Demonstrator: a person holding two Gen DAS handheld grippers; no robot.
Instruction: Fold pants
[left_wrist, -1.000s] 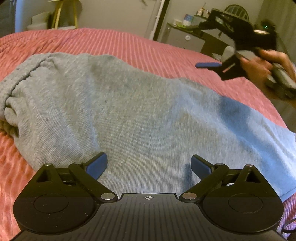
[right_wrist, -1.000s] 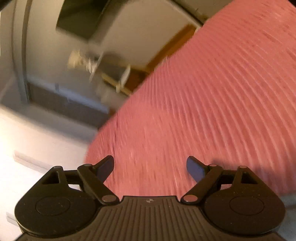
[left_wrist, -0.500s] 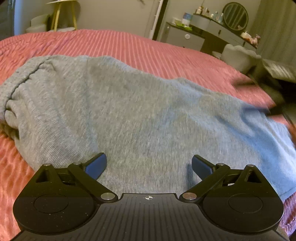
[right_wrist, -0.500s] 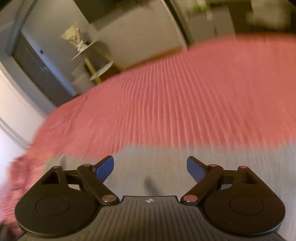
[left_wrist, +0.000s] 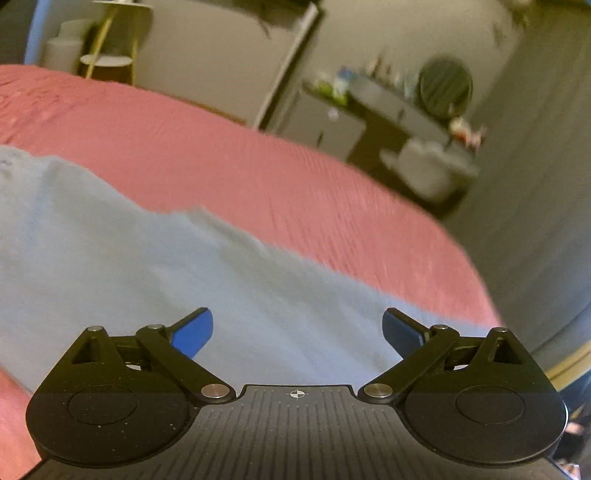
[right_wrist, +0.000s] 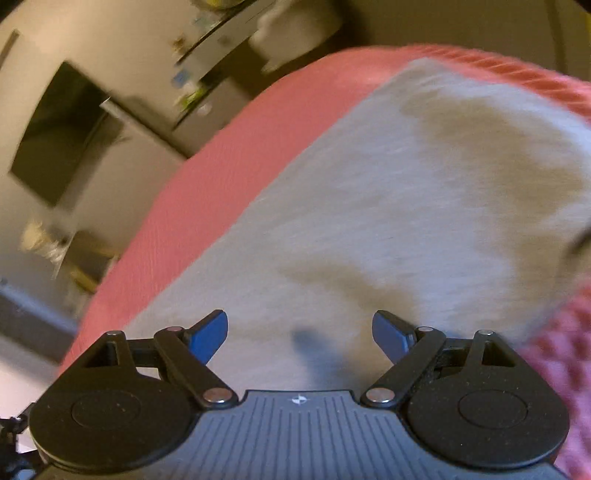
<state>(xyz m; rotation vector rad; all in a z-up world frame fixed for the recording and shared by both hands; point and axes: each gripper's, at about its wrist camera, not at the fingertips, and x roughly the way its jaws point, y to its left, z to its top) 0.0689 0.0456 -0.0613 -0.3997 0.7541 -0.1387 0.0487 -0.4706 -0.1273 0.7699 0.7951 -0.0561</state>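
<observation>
grey sweatpants (left_wrist: 110, 251) lie spread flat on the pink ribbed bedspread (left_wrist: 258, 177). left gripper (left_wrist: 297, 330) and right gripper (right_wrist: 300, 332) hover over the fabric, tongs apart and empty, likely to pick grasp points.

Bed covered with a ribbed pink bedspread (left_wrist: 295, 192) fills the lower field of both views. Beyond it stands a grey dresser (left_wrist: 332, 125) carrying small blurred items and a round mirror (left_wrist: 445, 88), against a plain light wall (left_wrist: 207, 48). A small round side table (left_wrist: 107, 59) with yellow legs occupies the far left corner; lighting is dim and warm.
</observation>
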